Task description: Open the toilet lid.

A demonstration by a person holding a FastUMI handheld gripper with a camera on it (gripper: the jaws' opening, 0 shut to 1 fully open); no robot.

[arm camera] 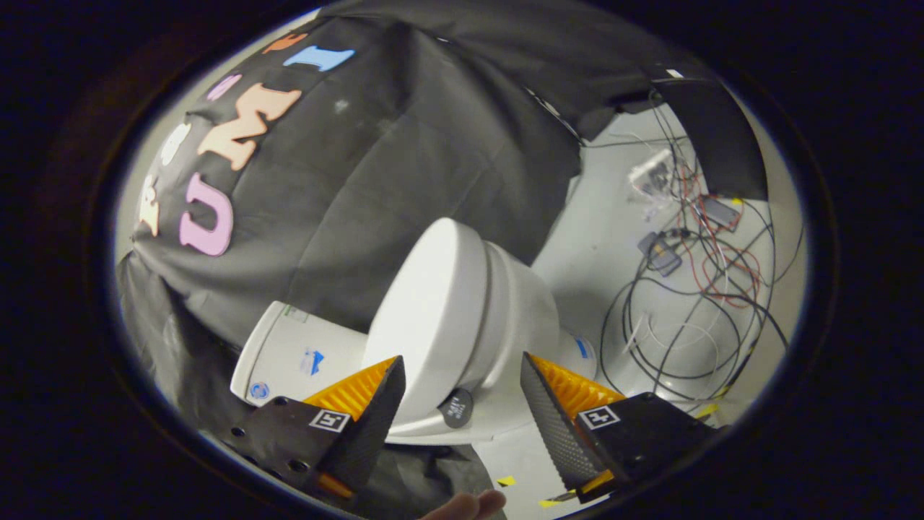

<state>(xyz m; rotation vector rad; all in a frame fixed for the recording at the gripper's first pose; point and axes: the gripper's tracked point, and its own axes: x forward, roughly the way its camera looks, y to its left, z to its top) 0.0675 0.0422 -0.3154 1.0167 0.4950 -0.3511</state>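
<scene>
Gripper released, fingers spread wide, touching nothing. Toilet lid at frame centre, down on bowl, lower edge hidden behind fingertips. Cables tangled right, hard to trace.

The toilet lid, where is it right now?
In the gripper view, the toilet lid lies closed on the toilet, just ahead of the open gripper, with the tank beside it.

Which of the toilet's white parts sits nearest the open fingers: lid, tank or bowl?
The closed lid: its front edge lies between the open fingers. The tank stands beyond one finger; the bowl lies under the lid.
</scene>
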